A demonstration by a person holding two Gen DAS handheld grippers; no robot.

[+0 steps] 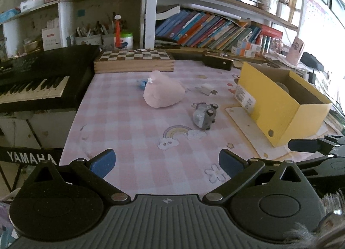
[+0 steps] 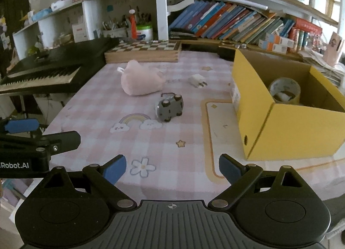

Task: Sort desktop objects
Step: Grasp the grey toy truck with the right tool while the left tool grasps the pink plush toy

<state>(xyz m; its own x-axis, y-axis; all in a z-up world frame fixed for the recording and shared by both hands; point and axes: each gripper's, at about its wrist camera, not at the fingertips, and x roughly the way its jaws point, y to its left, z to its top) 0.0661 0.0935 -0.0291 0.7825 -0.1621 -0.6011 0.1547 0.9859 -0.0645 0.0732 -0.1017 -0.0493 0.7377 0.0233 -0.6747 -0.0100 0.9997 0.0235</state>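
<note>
Both my grippers hover low over the near edge of the pink checked cloth (image 1: 129,123), side by side and level, each with jaws wide and nothing between them: the left gripper (image 1: 167,163) and the right gripper (image 2: 172,168). In the right view, my left gripper's side reads "Robot.AI". Ahead of my left jaws, slightly right, a grey toy car (image 1: 204,116) lies on its side, wheels toward me. Beyond it sit a pink pouch (image 1: 162,92) and a white plug (image 1: 207,89). Right of my right jaws stands an open yellow box (image 2: 301,128) with a tape roll (image 2: 284,90) inside. Far left, a black keyboard (image 1: 38,76); its stand reads "YAMAHA".
</note>
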